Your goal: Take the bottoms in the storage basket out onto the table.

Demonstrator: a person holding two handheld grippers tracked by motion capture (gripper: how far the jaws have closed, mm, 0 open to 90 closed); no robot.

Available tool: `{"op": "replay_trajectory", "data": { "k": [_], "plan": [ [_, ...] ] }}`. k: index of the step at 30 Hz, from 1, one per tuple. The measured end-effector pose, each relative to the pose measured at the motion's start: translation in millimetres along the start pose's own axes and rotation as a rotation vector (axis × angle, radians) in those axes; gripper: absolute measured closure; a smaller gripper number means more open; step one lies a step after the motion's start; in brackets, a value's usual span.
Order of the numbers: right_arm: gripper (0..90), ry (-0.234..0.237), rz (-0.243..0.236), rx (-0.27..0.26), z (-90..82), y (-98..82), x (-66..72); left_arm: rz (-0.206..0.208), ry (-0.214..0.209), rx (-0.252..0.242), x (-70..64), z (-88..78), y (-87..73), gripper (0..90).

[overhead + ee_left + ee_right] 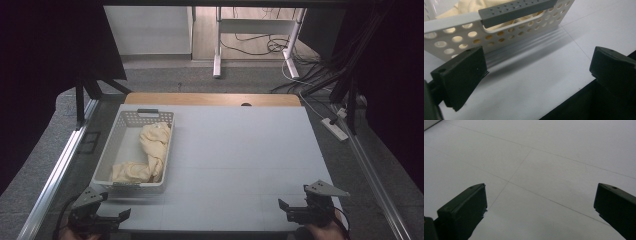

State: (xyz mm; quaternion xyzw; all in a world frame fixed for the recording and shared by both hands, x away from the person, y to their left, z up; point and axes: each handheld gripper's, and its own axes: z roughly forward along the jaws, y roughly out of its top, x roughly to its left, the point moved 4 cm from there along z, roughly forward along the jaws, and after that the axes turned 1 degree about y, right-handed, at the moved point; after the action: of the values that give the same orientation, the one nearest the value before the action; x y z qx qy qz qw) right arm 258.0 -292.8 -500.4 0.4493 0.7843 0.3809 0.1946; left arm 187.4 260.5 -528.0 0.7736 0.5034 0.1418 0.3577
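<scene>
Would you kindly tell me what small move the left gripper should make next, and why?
Probably ease the left gripper forward over the near rim of the white perforated plastic basket, toward the crumpled pale yellow cloth. Its jaws stand wide open with nothing between them, just short of the basket's grey handle, and the cloth lies untouched inside.

A big white tabletop (240, 150) sits in the middle. Black cables (260, 45) lie on the floor behind it.

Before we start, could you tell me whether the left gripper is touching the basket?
Apart: the left gripper view shows bare table between the open left gripper and the basket.
</scene>
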Motion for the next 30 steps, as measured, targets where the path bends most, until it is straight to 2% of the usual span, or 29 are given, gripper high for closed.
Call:
{"op": "replay_trajectory", "data": {
  "k": [6,13,18,22,26,30],
  "plan": [
    [0.0,0.009,-0.018,0.002,0.6,0.2,2.3,-0.017,0.000,0.007,1.6,0.5,0.0,0.4],
    [0.0,0.012,-0.010,0.003,0.8,0.1,1.4,-0.014,-0.001,0.017,1.2,1.4,0.1,0.5],
    [0.0,0.022,-0.039,0.020,2.1,0.0,4.3,-0.022,0.000,0.020,2.1,1.6,0.1,0.4],
    [0.0,0.028,-0.035,0.024,2.3,-0.1,3.7,-0.026,-0.001,0.019,2.6,1.5,0.2,0.3],
    [0.0,0.036,-0.033,0.026,2.6,-0.2,3.9,-0.022,0.005,0.022,1.5,1.7,0.3,0.2],
    [0.0,0.046,-0.042,0.031,3.2,-0.2,5.1,0.003,0.016,0.012,-0.9,0.1,0.7,0.0]
  ]
}}
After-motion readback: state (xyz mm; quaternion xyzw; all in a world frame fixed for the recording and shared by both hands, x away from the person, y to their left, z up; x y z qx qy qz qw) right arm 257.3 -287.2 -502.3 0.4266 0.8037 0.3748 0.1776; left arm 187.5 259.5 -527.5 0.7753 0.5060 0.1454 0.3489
